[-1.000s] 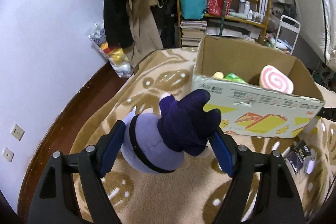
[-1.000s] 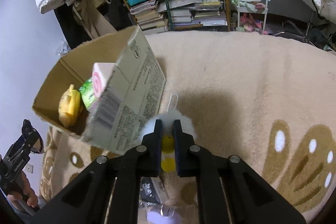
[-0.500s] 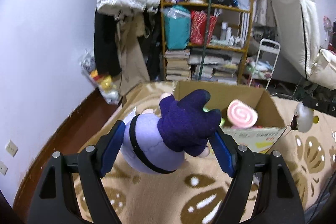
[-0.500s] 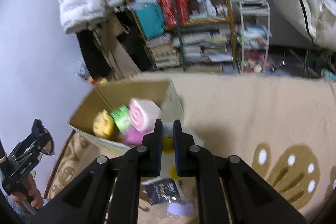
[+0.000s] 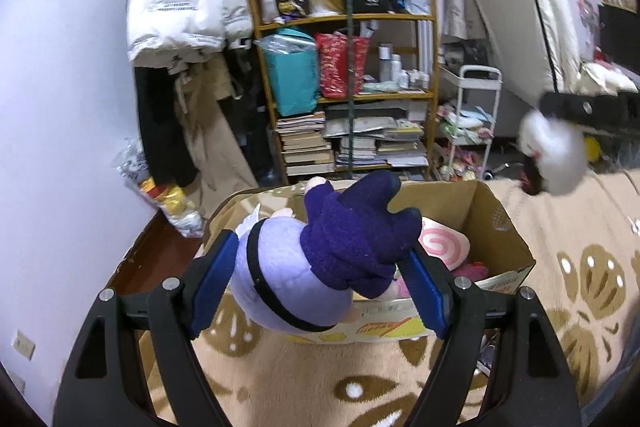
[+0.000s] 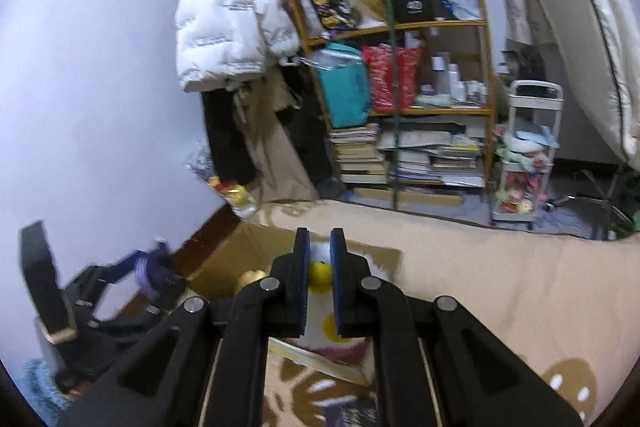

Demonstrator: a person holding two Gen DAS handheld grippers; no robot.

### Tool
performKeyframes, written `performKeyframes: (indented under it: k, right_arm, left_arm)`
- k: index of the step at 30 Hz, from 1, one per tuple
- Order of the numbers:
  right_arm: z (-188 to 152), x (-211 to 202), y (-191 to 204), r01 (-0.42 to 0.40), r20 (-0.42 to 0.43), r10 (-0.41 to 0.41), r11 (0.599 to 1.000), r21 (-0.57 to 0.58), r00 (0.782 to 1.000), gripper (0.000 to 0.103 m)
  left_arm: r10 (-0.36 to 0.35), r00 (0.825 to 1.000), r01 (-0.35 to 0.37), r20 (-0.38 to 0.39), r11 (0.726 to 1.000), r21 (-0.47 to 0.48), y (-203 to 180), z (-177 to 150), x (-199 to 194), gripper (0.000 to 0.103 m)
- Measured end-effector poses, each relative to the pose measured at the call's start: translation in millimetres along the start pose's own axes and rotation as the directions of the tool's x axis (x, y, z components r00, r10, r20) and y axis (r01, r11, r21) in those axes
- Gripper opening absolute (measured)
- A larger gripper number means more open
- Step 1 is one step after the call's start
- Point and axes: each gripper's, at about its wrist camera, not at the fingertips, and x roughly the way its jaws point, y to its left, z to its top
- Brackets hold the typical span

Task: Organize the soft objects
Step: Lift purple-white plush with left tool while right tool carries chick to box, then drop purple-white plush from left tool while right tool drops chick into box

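Note:
In the left wrist view my left gripper (image 5: 320,279) is shut on a purple plush doll (image 5: 320,263) with a pale lilac body and dark violet hair, held in the air in front of the open cardboard box (image 5: 500,227). A pink swirl cushion (image 5: 442,243) lies inside the box. My right gripper (image 6: 319,267) is shut on a white fluffy plush with yellow parts (image 6: 319,271), raised above the box (image 6: 240,251). That white plush (image 5: 554,157) also shows at the right of the left wrist view, hanging from the right gripper's black fingers (image 5: 580,109).
The box stands on a beige blanket with brown leaf patterns (image 5: 580,287). Behind it are a cluttered wooden shelf (image 5: 348,95), hanging coats (image 5: 184,11), a white trolley (image 5: 476,115) and an upright mattress (image 5: 520,7). Dark small items lie on the blanket near the box (image 6: 352,411).
Both grippers have risen with their plush toys, so the views now look over the box toward the shelf. The white plush has lifted off the blanket, high to the box's right.

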Motion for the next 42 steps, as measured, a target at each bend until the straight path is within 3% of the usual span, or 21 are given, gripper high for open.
performKeyframes:
  k: [7, 13, 20, 25, 28, 36, 42]
  right_arm:
    - [-15, 37, 9, -0.009, -0.053, 0.007, 1.000, -0.028, 0.999, 0.011]
    - [-38, 64, 4, 0.018, -0.135, -0.023, 0.999, -0.039, 0.991, 0.011]
    - [-43, 67, -2, 0.034, -0.149, -0.039, 0.999, -0.037, 0.988, 0.011]
    - [-45, 70, -8, 0.045, -0.159, -0.048, 0.999, -0.021, 0.986, 0.012]
    - [-48, 74, -12, 0.044, -0.174, -0.044, 0.999, -0.004, 0.984, 0.013]
    - [-50, 79, -14, 0.059, -0.193, -0.059, 0.998, -0.004, 0.980, 0.015]
    - [-50, 69, -19, 0.065, -0.186, -0.061, 0.998, 0.013, 0.981, 0.031]
  left_arm:
    - [-0.015, 0.998, 0.015, -0.061, 1.000, 0.000, -2, -7, 30, 0.080]
    - [0.015, 0.999, -0.012, -0.045, 0.998, 0.056, -17, -7, 35, 0.081]
    - [-0.003, 0.999, 0.004, -0.039, 0.999, 0.033, -16, -7, 35, 0.081]
    - [-0.016, 0.999, 0.017, -0.050, 1.000, 0.019, -15, -8, 38, 0.091]
    - [-0.033, 0.998, 0.034, -0.057, 0.999, 0.013, -16, -10, 40, 0.092]
    - [-0.006, 0.996, 0.010, -0.084, 0.999, 0.048, -26, -16, 43, 0.093]
    - [0.003, 0.995, 0.001, -0.100, 0.999, 0.039, -26, -17, 39, 0.093]
